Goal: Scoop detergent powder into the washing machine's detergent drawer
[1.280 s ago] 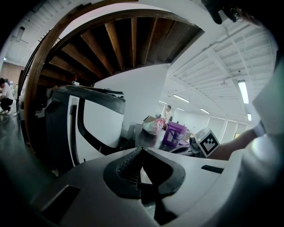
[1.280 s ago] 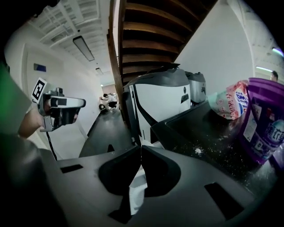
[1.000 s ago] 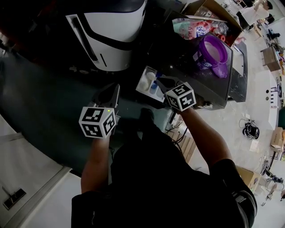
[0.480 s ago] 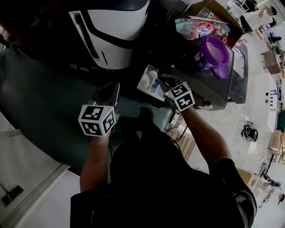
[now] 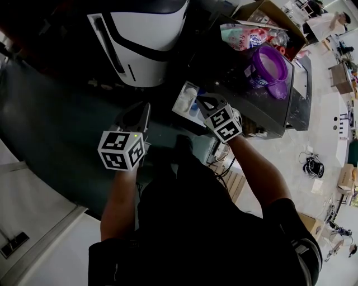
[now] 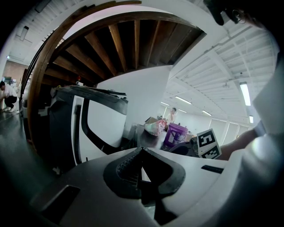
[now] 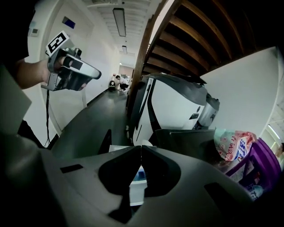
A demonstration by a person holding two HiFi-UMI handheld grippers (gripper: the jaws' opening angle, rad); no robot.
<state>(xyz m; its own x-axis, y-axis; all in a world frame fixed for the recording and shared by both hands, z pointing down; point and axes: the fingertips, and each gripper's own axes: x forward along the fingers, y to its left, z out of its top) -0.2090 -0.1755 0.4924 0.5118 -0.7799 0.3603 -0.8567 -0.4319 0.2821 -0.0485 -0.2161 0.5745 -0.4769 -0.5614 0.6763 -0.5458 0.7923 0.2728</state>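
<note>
White detergent drawer just beyond right gripper closed fingers.

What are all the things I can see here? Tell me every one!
Washing machine: one, dark, right of middle.
Detergent drawer: one, white, pulled open at the machine's left.
Tub: one, purple, open, on the machine.
Bag: one, colourful, beside the tub.
Cardboard box: one, brown, top right.
Big appliance: one, white and black, top middle.
Left tool: one, grey, shut, empty.
Right tool: one, grey, shut, empty, by the drawer.
</note>
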